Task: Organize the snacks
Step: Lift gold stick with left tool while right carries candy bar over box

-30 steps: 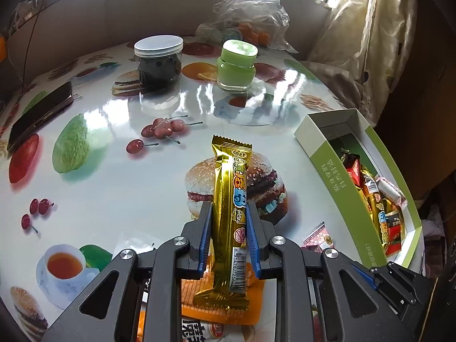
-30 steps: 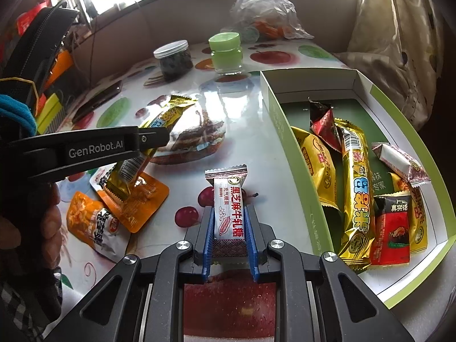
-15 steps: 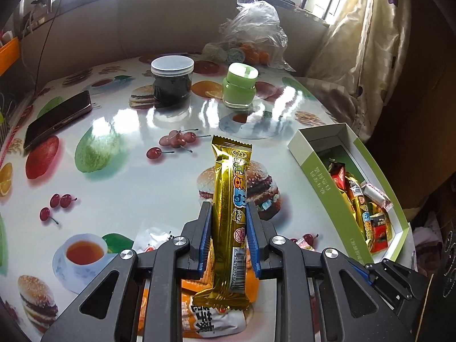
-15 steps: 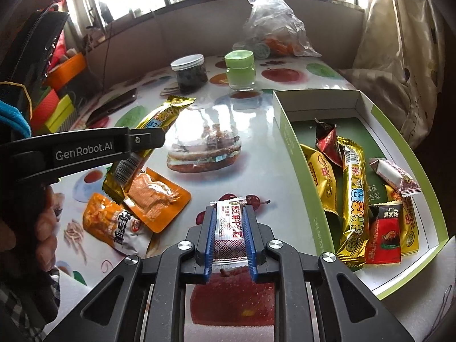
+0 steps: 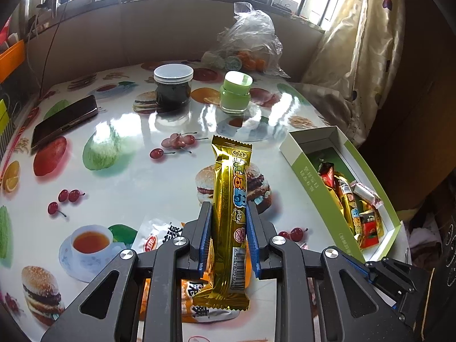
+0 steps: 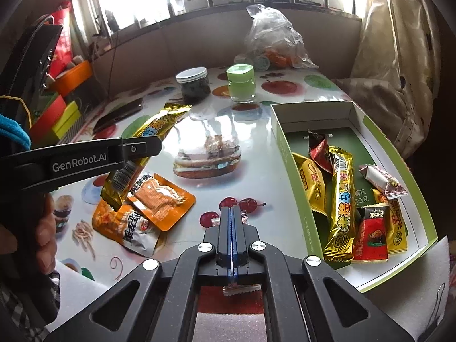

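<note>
Pinching a small white candy wrapper [image 6: 241,288] edge-on, the right gripper [image 6: 232,213] has its fingers pressed nearly together, only the crimped ends showing. The left gripper [image 5: 228,213] clamps a long gold snack bar [image 5: 232,199] upright above two orange packets [image 6: 148,208] on the table [image 5: 114,131]. Farther right, the green-edged box [image 6: 285,154] holds more snacks; beyond stand a dark jar [image 5: 172,85] and a green jar [image 5: 236,92].

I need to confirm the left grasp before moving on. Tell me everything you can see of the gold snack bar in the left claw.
The gold snack bar is a long, glossy foil wrapper with crimped, serrated ends, blue and orange lettering and a barcode near its lower end. The left claw is shut on its lower middle, blue pads pressing both sides. It is lifted clear of the table, upper end pointing away from the camera, above the orange packets.
</note>
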